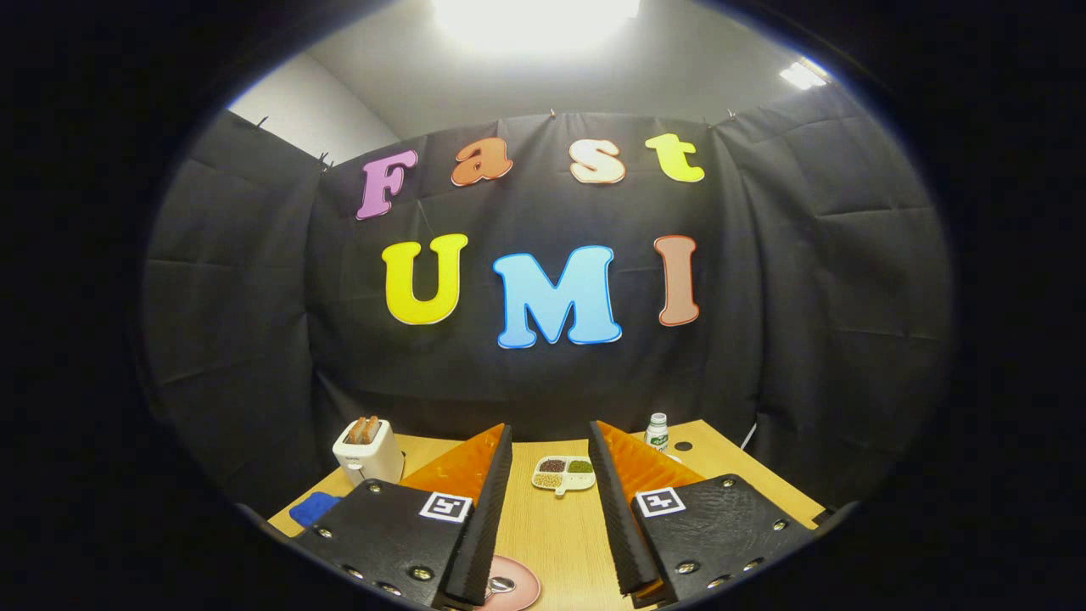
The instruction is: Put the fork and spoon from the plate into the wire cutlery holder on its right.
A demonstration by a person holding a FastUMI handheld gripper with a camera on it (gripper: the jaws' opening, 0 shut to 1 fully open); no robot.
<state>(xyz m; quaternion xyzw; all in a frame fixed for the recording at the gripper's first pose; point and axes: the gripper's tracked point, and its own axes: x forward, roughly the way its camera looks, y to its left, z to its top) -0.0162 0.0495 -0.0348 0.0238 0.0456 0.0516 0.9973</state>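
Your gripper [550,458] hovers above the wooden table [551,526], fingers spread wide, holding nothing | pink plate [519,585] lies low between the fingers, by your left one, a spoon [501,584] resting on it | sectioned dish [563,473] sits beyond the fingertips | toaster [367,451] far left, white bottle [657,431] far right.

A pink plate [519,585] lies flat on the table. A spoon [501,584] rests on it, its shiny bowl showing by the left finger.
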